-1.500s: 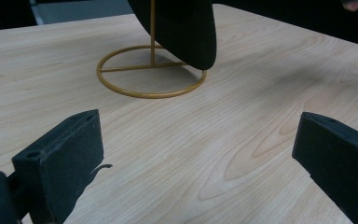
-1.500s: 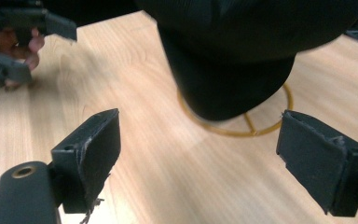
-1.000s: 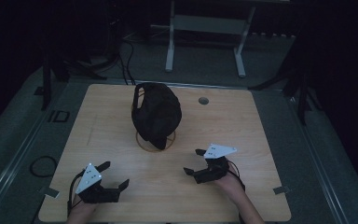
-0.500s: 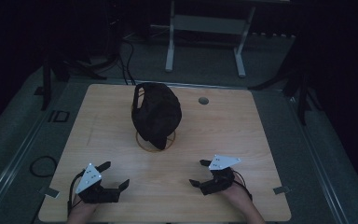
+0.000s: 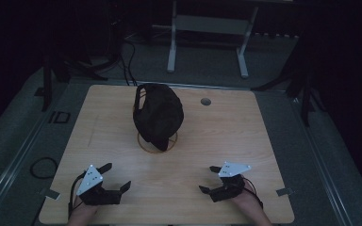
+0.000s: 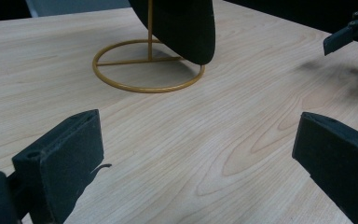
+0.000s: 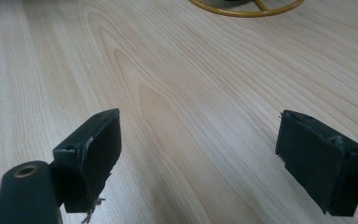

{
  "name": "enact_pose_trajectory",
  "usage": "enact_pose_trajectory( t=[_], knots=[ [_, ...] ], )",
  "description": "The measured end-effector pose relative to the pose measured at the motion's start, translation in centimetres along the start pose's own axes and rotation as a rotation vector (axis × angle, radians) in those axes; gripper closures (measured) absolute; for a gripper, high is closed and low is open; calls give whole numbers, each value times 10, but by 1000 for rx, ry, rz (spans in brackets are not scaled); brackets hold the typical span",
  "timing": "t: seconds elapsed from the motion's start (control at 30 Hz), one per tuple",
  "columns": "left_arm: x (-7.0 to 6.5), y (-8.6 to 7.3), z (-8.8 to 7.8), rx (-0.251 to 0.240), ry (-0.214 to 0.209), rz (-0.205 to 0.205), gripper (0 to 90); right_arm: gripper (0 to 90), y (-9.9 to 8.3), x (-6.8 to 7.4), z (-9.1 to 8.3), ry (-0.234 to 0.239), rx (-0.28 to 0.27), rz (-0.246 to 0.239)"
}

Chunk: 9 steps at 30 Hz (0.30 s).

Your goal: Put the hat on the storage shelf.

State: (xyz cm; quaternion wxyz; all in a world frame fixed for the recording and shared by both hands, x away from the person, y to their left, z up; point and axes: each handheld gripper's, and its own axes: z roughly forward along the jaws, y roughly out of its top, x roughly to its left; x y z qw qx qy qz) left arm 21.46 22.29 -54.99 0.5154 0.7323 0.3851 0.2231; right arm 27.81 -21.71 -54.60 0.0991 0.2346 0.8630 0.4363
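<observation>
The wooden desk (image 5: pixel 245 141) stands in a dark room. Near its middle, a little toward the far side, a black cap (image 5: pixel 158 115) sits on a thin golden stand (image 5: pixel 157 141) with a round ring as its base. A small round hole (image 5: pixel 206 101) is in the desk to the right of the cap, near the far edge. At the near edge, the left tongs (image 5: pixel 116 176) rest low over the desk with the jaws spread apart and nothing between them. The right tongs (image 5: pixel 209 179) are at the other near corner, also spread wide. Both are well apart from the stand. Behind the desk, a white metal frame (image 5: pixel 207 28) stands on the floor.
</observation>
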Motion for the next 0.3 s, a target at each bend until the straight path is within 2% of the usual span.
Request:
enact_pose_trajectory(
  t=[0.3],
  knots=[
    [0, -1, -1, 0, -1, 1, 24, 140, -4, -2, 1, -21, -4, -7]
  ],
)
